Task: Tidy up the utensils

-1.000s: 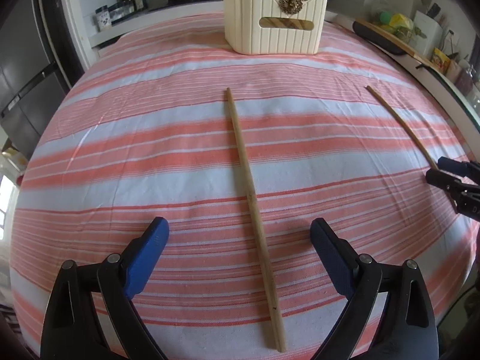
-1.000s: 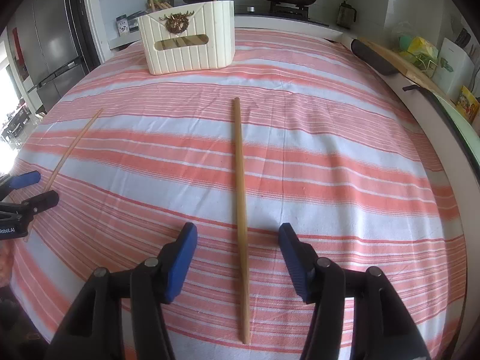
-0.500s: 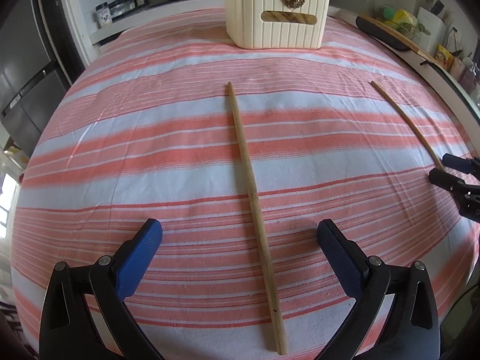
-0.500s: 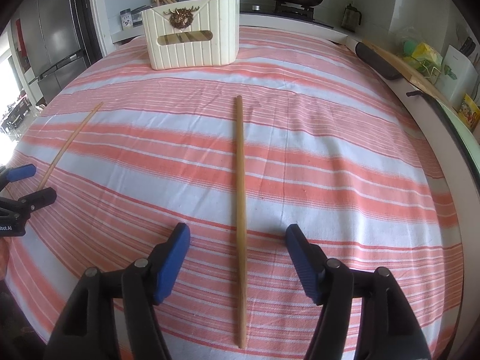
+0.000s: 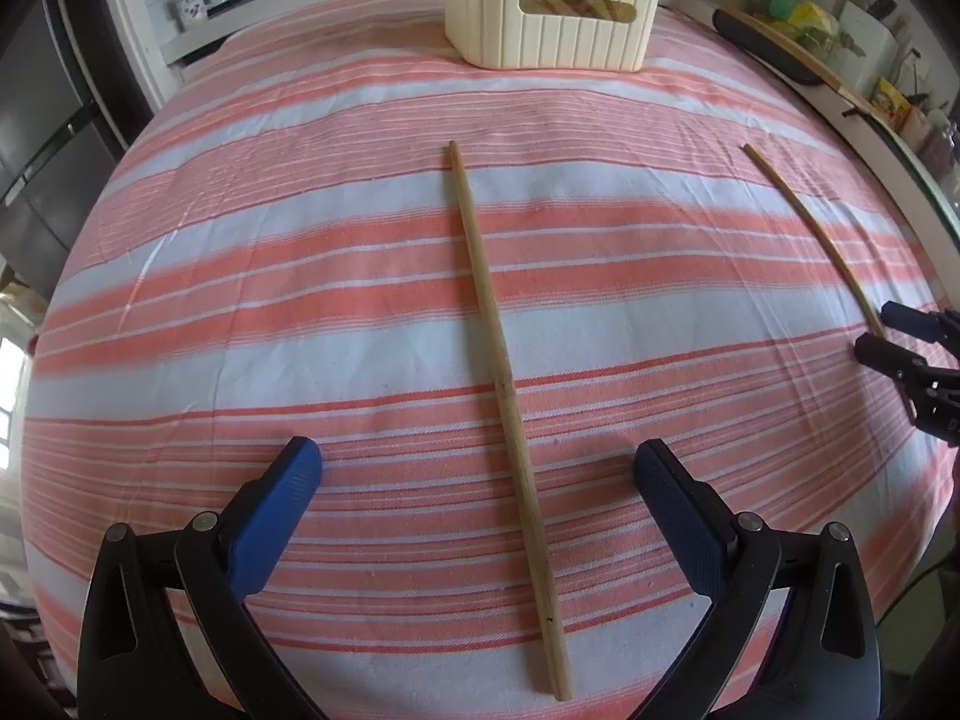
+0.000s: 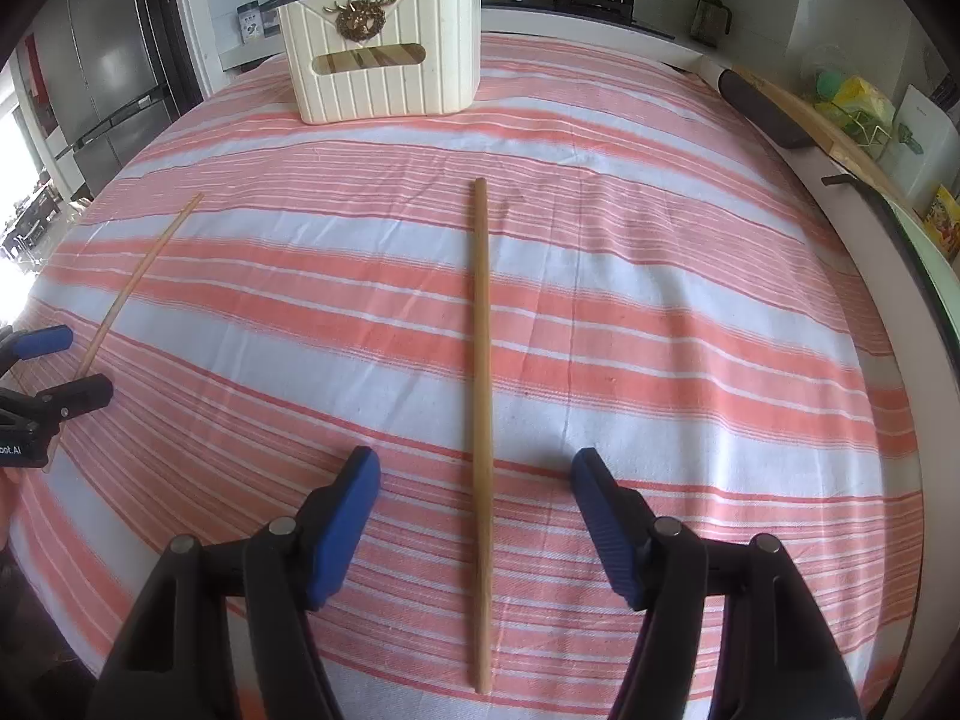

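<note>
Presently catalogued, largest first. Striped tablecloth (image 6: 660,312): spread beneath both tools. Cream utensil holder (image 6: 384,72): stood upright far ahead of both grippers, a few sticks seen inside. Left gripper (image 5: 478,468): held wide apart, nothing clamped; one chopstick (image 5: 504,396) is laid between its fingers, long axis running straight ahead toward the holder, near end closest. Right gripper (image 6: 475,474): jaws just opened wider, apart and empty; the other chopstick (image 6: 482,396) is laid between them along the same line. Each stick is nearest its own gripper; closing across the narrow axis is judged sufficient.
</note>
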{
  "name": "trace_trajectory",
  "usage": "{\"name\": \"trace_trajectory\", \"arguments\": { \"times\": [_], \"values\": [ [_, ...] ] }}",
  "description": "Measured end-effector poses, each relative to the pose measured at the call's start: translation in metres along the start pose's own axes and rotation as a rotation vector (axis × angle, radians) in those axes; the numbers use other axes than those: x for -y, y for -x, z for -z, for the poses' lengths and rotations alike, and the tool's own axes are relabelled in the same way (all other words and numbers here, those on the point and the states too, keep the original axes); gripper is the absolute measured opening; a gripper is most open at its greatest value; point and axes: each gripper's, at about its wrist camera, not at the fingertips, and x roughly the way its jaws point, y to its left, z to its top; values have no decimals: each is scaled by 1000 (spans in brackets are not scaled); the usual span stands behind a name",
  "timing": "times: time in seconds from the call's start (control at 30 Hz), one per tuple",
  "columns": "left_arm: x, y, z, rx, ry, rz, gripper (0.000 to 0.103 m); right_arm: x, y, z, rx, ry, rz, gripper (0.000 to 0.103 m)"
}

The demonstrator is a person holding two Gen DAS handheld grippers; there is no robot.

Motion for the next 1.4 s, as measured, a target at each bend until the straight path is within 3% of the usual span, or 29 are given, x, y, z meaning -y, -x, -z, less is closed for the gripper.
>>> {"name": "trace_trajectory", "arguments": {
  "times": [0.13,0.3,0.4,0.57,0.77,0.83,0.87,0.93,0.97,1.0,1.17,1.4],
  "values": [
    [-16,13,-10,-3,16,91,102,4,2,-6,-62,47,-15,68],
    [-35,31,-35,42,-8,103,102,19,19,-22,-67,86,-51,68],
    [-37,22,-52,32,-4,138,102,27,19,-40,-84,58,-99,68],
    [-28,2,-77,12,-43,123,99,22,6,-70,-98,69,-123,68],
    [-20,-21,-94,-44,-71,81,82,9,-30,-101,-122,95,-128,66],
    [-16,-26,-97,-57,-88,67,73,5,-44,-110,-139,102,-117,53],
    [-14,-30,-97,-69,-94,64,56,4,-51,-113,-154,101,-115,46],
    [-7,-29,-98,-46,-127,31,37,2,-58,-119,-144,95,-89,18],
    [-5,-28,-99,-43,-132,45,18,2,-59,-121,-146,97,-88,9],
    [-5,-28,-100,-43,-124,57,7,2,-60,-124,-146,91,-94,8],
    [-12,-4,-99,37,-66,125,4,8,-40,-129,-80,46,-112,7],
    [-14,94,-90,272,-67,196,4,13,54,-130,140,28,-158,7]
  ]
}}
